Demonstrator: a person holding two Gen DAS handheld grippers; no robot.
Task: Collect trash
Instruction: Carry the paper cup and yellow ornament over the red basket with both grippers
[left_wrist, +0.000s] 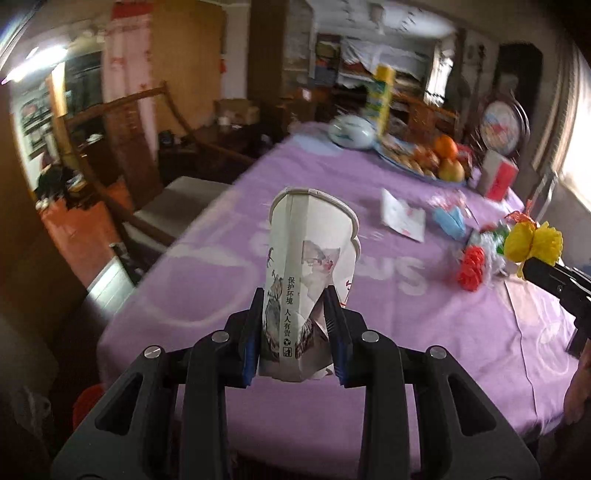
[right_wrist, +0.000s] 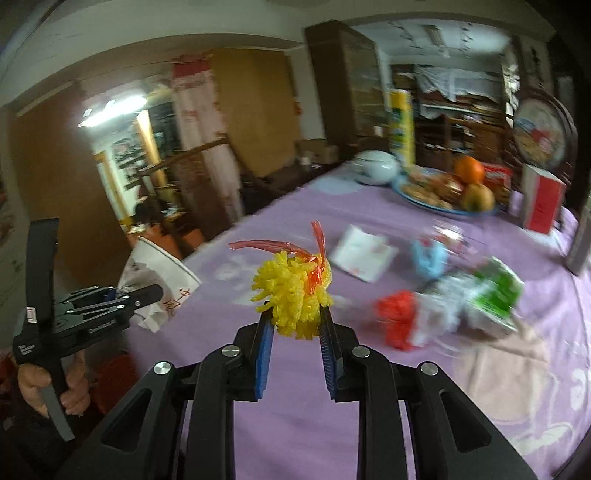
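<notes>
My left gripper (left_wrist: 295, 295) is shut on a crumpled white paper cup (left_wrist: 308, 258) with printed pictures and Chinese text, held above the near edge of the purple tablecloth (left_wrist: 229, 266). In the right wrist view that cup (right_wrist: 159, 280) shows at the left with the left gripper (right_wrist: 147, 293) around it. My right gripper (right_wrist: 295, 314) is shut on a yellow foam net (right_wrist: 291, 295) tied with a red plastic strip. The same yellow net (left_wrist: 532, 242) appears at the right edge of the left wrist view. More trash lies on the table: a red foam net (right_wrist: 397, 317), a white foam net (right_wrist: 443, 306), a green-and-white wrapper (right_wrist: 496, 295), a blue wrapper (right_wrist: 428, 258) and a white paper (right_wrist: 364, 254).
At the table's far end stand a blue plate of fruit and pastries (right_wrist: 443, 192), a white teapot (right_wrist: 376, 166), a tall yellow box (right_wrist: 400, 125) and a red-and-white carton (right_wrist: 543, 201). A wooden chair (left_wrist: 155, 218) stands left of the table. A hand (right_wrist: 48, 387) holds the left gripper's handle.
</notes>
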